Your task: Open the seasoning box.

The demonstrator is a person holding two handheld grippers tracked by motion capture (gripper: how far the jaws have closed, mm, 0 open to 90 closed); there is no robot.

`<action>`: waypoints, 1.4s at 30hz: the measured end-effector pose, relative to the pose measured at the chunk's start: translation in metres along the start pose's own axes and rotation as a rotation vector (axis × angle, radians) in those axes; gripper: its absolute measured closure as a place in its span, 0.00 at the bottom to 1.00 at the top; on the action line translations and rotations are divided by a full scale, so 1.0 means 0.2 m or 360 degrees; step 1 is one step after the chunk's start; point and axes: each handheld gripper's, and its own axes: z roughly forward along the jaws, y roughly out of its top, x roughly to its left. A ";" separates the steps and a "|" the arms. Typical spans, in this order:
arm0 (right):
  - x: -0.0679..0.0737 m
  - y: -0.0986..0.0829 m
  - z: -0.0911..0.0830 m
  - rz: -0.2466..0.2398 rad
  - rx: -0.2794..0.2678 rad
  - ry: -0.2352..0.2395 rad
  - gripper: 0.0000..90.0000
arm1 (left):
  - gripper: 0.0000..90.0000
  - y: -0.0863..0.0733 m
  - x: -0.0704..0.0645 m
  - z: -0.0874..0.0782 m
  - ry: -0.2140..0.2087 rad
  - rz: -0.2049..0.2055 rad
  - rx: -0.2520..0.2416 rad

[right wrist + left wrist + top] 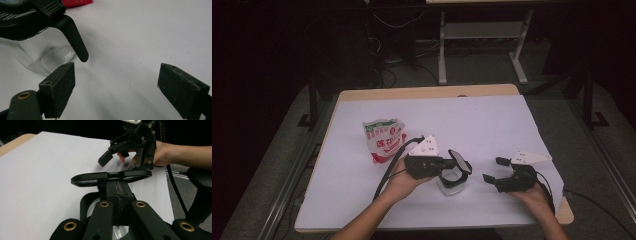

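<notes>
A clear glass jar [451,184] stands on the white sheet near the table's front. Its black hinged lid [460,161] is tilted up, and my left gripper [447,164] is shut on the lid's edge. In the left gripper view the closed jaws meet at the lid [110,175], with the jar's rim [91,207] below them. My right gripper [493,170] hovers open just right of the jar, with nothing between its jaws. The right gripper view has the jar [42,53] at upper left, a black lid latch [75,41] hanging beside it, and the gripper [120,87] wide open.
A white, green and red snack bag [384,140] lies left of the jar. The white sheet [472,120] covers a wooden table [427,93]. Table legs and cables stand on the dark floor beyond. My right gripper [123,161] and its hand appear ahead in the left gripper view.
</notes>
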 end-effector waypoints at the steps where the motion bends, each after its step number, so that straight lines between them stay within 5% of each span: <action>1: 0.00 0.00 0.00 0.0003 -0.0002 0.0000 0.16 | 1.00 0.01 -0.01 0.01 -0.0007 0.0009 -0.0003; 42: 0.00 0.00 0.00 -0.0011 0.0004 0.0001 0.16 | 1.00 0.13 0.03 0.18 -0.0062 0.0039 0.0010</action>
